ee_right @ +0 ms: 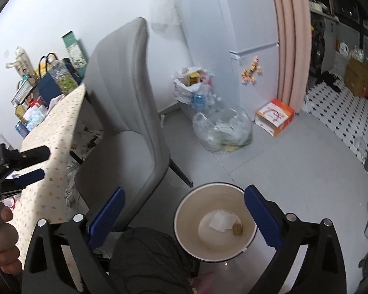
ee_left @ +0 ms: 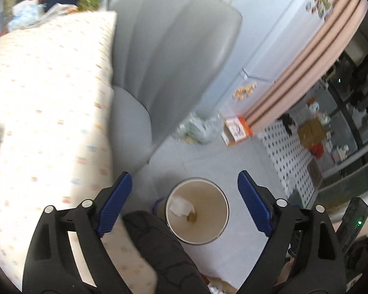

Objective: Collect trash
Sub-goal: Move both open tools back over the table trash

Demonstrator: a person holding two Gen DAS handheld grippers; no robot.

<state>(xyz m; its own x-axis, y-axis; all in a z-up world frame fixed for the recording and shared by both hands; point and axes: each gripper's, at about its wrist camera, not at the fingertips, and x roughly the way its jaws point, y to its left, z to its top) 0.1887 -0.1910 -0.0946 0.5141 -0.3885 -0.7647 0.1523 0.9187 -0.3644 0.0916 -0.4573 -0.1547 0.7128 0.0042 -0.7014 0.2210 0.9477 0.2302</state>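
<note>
Low in the frame, between our 2 open, empty tongs, left (ee_left: 184, 197) and right (ee_right: 184, 210), the bin (ee_right: 184, 220) on the floor holds a light, limp tissue (ee_right: 220, 221) best pinched at an edge.

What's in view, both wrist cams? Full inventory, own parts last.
Bin: 1, white, on the floor below the grippers.
Tissue: 1, white, in the bin.
Brown scrap: 1, in the bin beside the tissue.
Chair: 1, grey, at the table.
Table: 1, dotted cream cloth, left.
Clear bag: 1, by the fridge.
Orange box: 1, on the floor by the pink curtain.
Fridge: 1, white, with magnets.
Left gripper: open, above the bin.
Right gripper: open, empty.
</note>
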